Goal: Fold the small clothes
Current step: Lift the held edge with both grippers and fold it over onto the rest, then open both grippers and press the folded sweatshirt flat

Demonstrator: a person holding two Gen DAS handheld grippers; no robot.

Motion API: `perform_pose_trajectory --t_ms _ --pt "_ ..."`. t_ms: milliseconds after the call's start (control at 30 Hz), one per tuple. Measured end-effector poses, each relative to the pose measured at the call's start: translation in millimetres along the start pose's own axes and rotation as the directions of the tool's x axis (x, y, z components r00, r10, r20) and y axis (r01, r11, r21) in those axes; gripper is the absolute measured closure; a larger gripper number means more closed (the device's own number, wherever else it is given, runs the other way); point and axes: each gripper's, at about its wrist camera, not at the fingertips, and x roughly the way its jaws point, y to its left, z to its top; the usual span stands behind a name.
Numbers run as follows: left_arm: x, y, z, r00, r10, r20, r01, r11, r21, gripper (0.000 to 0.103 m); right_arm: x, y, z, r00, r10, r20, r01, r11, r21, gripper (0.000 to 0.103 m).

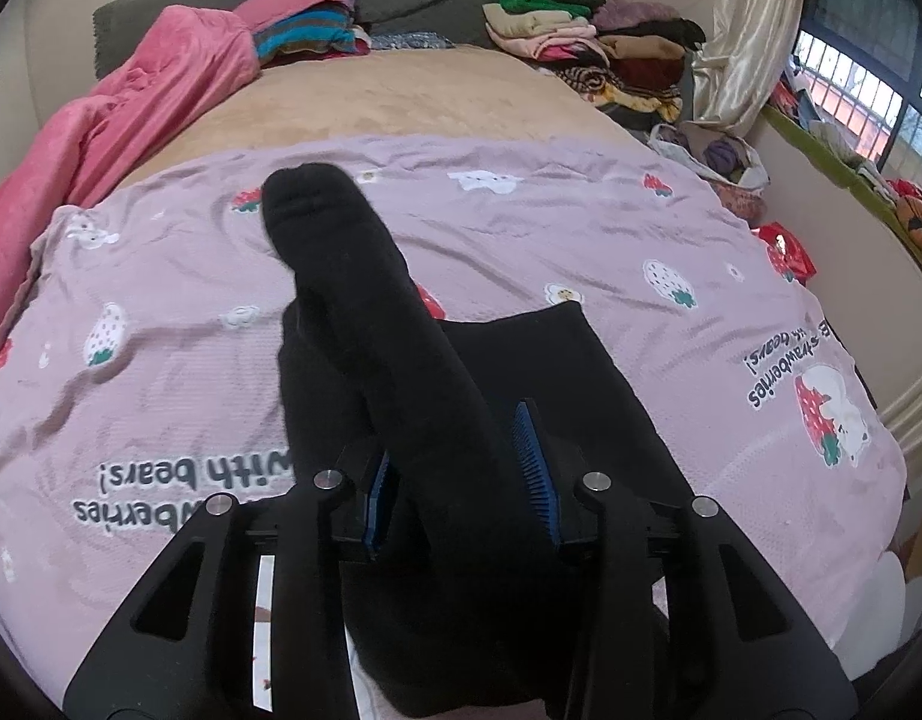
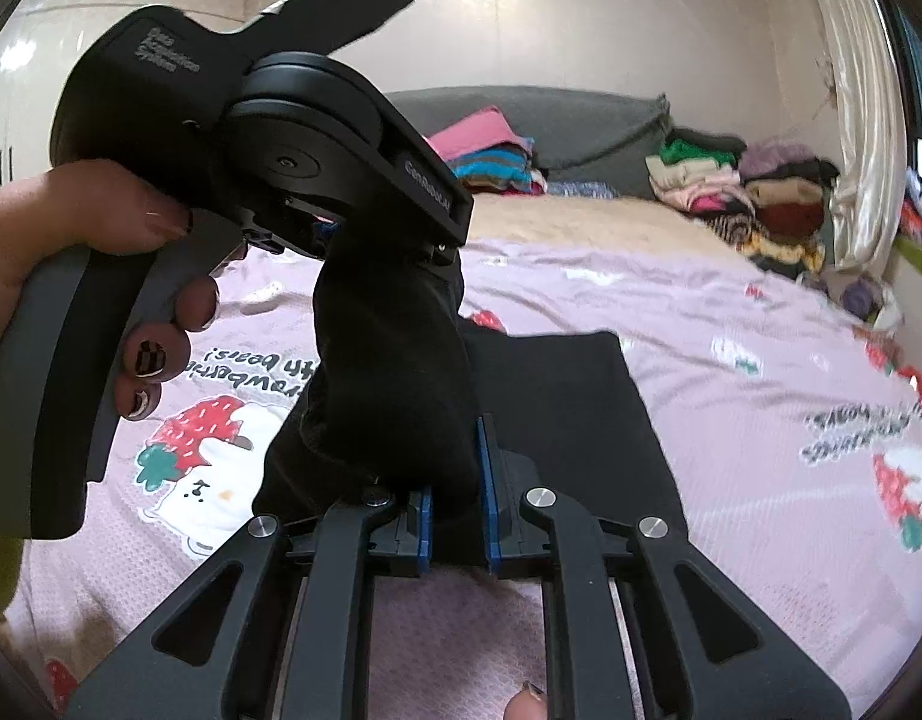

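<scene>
Both the left gripper (image 1: pixel 461 480) and right gripper (image 2: pixel 455 516) have jaws clamped on one black sock (image 1: pixel 353 300), lifted taut above the bed's pink blanket (image 1: pixel 580 252), likely to straighten it for folding.

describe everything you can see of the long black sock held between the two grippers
The long black knit sock looks soft and thick, plain with no pattern. It is lifted off the bed, stretched between both tools: the left gripper has one end between its blue pads, the right gripper is closed on the other. In the left wrist view its rounded end points away toward the headboard. Below it a flat black folded garment lies on the pink strawberry-print blanket; whether the sock touches it is unclear.
</scene>
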Motion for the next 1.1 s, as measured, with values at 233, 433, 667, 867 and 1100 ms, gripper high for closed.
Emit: perform_pose_trajectory --t_ms 233,433,667,867,1100 --pt "19.0 -13.9 2.2 0.999 0.009 -0.034 -0.009 1.000 0.011 0.069 8.5 -18.5 -7.4 0.998 0.031 -0.050 -0.027 0.996 0.083 0.092" --pt "38.4 -27.2 6.7 0.998 0.017 -0.066 -0.015 1.000 0.020 0.058 18.4 -45.4 -14.3 0.989 0.118 -0.093 -0.092 0.964 0.250 0.091" --pt "71.9 -39.1 9.9 0.989 -0.004 -0.145 0.004 1.000 -0.005 0.032 35.0 -81.9 -24.1 0.957 0.255 -0.137 -0.165 0.869 0.466 0.076" --pt "75.3 -29.5 9.4 0.969 -0.193 -0.157 0.173 0.976 -0.131 0.016 38.6 -100.2 -34.9 0.938 0.309 -0.160 -0.179 0.823 0.540 0.066" --pt "35.2 10.4 5.1 0.976 -0.215 -0.036 0.203 0.957 -0.209 0.016 35.2 -118.7 -25.8 0.898 0.419 -0.138 -0.269 0.768 0.581 0.031"
